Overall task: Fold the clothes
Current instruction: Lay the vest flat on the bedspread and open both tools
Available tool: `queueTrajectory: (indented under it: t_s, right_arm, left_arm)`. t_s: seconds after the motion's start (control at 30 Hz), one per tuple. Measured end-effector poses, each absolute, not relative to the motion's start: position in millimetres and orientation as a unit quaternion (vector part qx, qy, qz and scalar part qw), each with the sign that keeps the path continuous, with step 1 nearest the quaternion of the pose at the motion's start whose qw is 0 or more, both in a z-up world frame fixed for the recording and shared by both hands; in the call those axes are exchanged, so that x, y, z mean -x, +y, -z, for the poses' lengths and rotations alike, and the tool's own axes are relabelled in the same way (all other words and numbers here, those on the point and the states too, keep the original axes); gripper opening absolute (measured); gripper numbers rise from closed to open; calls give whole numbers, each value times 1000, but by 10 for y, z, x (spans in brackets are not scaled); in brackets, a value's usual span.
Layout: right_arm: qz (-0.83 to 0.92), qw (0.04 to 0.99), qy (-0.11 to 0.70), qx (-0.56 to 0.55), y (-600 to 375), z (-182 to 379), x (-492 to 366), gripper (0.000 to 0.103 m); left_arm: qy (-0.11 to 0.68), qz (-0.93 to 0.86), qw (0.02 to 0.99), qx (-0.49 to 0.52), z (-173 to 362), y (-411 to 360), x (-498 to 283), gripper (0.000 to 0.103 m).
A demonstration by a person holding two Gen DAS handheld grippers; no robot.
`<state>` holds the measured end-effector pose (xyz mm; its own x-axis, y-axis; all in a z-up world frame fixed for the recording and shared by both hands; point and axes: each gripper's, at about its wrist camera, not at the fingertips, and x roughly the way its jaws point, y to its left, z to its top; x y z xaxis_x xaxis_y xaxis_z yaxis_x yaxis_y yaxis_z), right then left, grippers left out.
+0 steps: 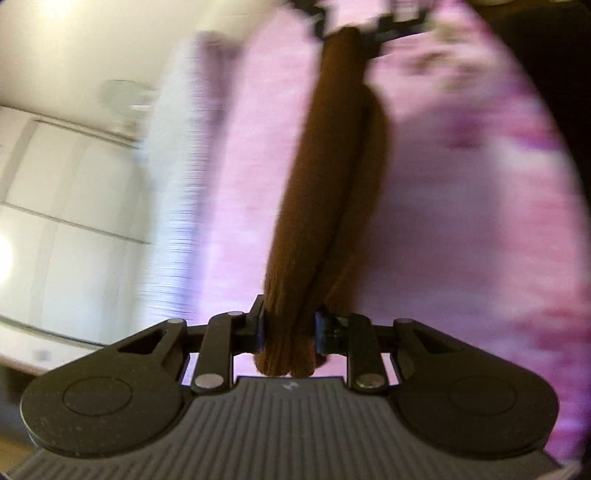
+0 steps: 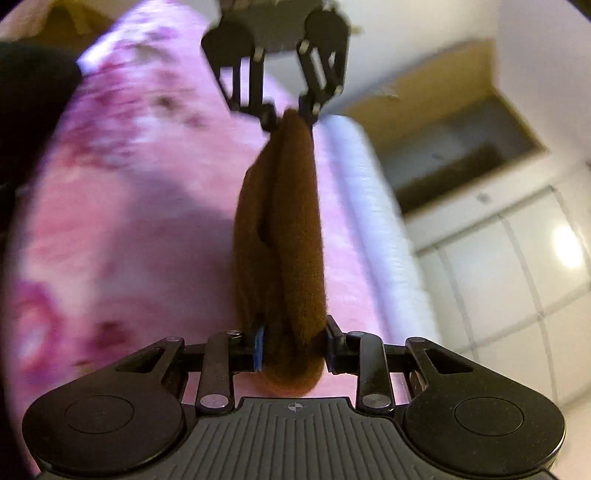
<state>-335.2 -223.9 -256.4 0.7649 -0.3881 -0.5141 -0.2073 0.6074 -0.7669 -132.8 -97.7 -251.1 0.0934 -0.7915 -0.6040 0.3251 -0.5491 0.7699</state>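
Brown garment (image 2: 280, 236) hangs stretched in the air between the two grippers, each end bunched into a thick roll and pinched between a pair of fingers. In the right wrist view the right gripper (image 2: 293, 345) clamps the near end, its blue pads pressed into the cloth on both sides, while the left gripper (image 2: 290, 114) bites the far end. The left wrist view mirrors this: the left gripper (image 1: 290, 332) squeezes the near end and the right gripper (image 1: 351, 31) holds the far one. Holding both ends taut likely keeps the piece straight so that it can be laid down for a fold (a judgement, not something seen). The fabric looks soft and fuzzy, doubled lengthwise into two lobes. Below lies a pink flowered bedspread (image 2: 122, 206), well apart from the cloth.
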Motion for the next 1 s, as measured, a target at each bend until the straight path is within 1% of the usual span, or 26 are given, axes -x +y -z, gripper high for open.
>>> queueTrajectory:
  t_s: [0.1, 0.2, 0.27, 0.43, 0.6, 0.73, 0.8, 0.87, 0.93, 1.0]
  right_arm:
    - [25, 824, 374, 425, -2053, 2853, 3562, 30]
    - [27, 818, 401, 412, -1908, 3051, 3781, 32]
    - [40, 809, 418, 412, -1838, 3150, 3907, 35]
    - [127, 809, 437, 373, -2006, 3091, 4074, 35]
    - [198, 865, 391, 244, -2376, 2774, 4015, 35]
    - [204, 905, 348, 135, -2647, 2615, 3692, 35]
    - [202, 913, 342, 95, -2801, 2561, 3481, 35]
    - [200, 917, 341, 56, -2992, 2540, 3285, 35]
    - [198, 916, 348, 29, -3198, 2502, 3075, 35]
    - [200, 913, 356, 8, -3379, 2553, 2909, 35]
  left_arm:
    - [-164, 672, 385, -610, 2950, -459, 1571, 22]
    - [-150, 681, 382, -606, 3199, -175, 1685, 27]
    - [-139, 682, 392, -601, 3185, -146, 1653, 28]
    - [-72, 675, 447, -583, 2858, -87, 1181, 28]
    - [-11, 658, 546, -519, 2461, -284, 731, 28]
    - [46, 678, 580, -449, 2365, -640, 717, 28]
    - [90, 695, 581, -413, 2411, -849, 711, 28]
    - [130, 709, 577, -384, 2453, -1059, 698, 24]
    - [166, 705, 578, -377, 2623, -1291, 711, 16]
    - [189, 695, 585, -373, 2777, -1453, 656, 17]
